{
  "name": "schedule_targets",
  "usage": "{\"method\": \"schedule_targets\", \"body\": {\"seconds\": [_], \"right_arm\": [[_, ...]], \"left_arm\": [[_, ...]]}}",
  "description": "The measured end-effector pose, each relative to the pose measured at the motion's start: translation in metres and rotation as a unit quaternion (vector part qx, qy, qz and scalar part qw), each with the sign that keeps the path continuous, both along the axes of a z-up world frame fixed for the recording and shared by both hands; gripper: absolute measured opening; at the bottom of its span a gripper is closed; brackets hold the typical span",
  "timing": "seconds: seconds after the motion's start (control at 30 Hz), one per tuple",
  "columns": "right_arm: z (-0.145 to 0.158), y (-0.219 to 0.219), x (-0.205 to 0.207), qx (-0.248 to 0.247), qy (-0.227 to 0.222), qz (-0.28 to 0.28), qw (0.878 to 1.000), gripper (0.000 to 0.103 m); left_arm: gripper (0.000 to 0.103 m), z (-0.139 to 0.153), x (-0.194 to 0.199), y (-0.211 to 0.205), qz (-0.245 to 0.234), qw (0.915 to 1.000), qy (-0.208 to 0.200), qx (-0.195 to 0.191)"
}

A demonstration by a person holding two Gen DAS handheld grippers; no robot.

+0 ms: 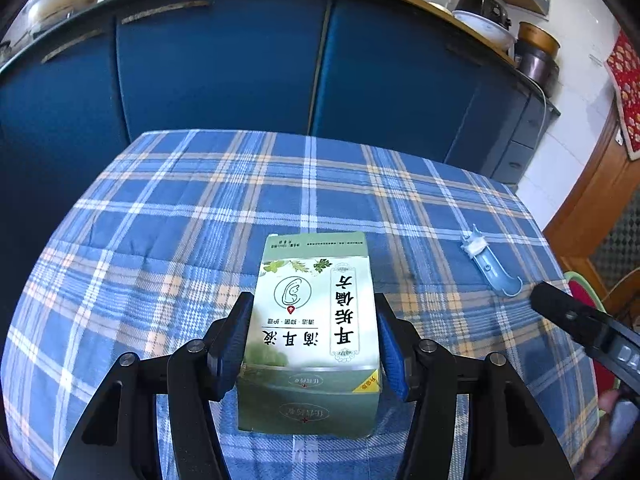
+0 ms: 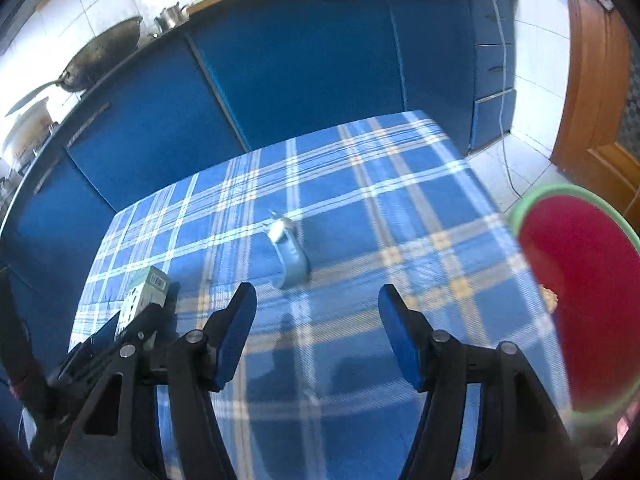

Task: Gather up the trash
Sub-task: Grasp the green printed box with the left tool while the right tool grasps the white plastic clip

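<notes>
My left hand-held gripper (image 1: pixel 312 340) clamps the green medicine box (image 1: pixel 314 320). My right hand-held gripper (image 2: pixel 318 320) gapes empty; the blue plastic scrap (image 2: pixel 289 254) lies just ahead, so I should straddle it squarely before closing.

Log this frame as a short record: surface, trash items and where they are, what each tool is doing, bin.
surface: table with blue plaid cloth
item 1: green carton, between the left tool's pads
item 2: blue plastic piece, lying loose on the cloth, ahead of the right tool
left tool: shut on the carton, pads against its two sides
right tool: open, nothing between its pads, not touching the plastic piece
bin: red tub with green rim at the table's right edge; its contents cannot be made out
</notes>
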State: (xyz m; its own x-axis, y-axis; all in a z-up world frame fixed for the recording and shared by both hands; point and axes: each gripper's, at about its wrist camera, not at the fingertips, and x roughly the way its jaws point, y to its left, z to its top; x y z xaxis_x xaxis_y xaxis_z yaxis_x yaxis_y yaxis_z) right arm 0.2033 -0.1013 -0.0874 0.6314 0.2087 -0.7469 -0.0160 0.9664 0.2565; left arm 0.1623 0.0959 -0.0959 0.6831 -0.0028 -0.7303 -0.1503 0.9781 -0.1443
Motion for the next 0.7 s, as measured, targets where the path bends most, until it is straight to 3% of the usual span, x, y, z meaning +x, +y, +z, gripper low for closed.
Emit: {"method": "schedule_targets", "body": {"seconds": [0.23, 0.5, 0.7], "right_arm": [[-0.011, 0.012, 0.02, -0.013, 0.018, 0.004, 1.0, 0.051], [-0.018, 0.02, 0.025, -0.04, 0.012, -0.001, 0.999, 0.024], [-0.019, 0.016, 0.022, -0.032, 0.006, -0.004, 0.999, 0.021]], "left_arm": [[0.059, -0.001, 0.002, -0.001, -0.005, 1.0, 0.003, -0.005], [0.059, -0.003, 0.004, 0.0, -0.007, 0.9999, 0.006, -0.014], [0.059, -0.003, 0.004, -0.001, -0.008, 0.9998, 0.007, -0.014]]}}
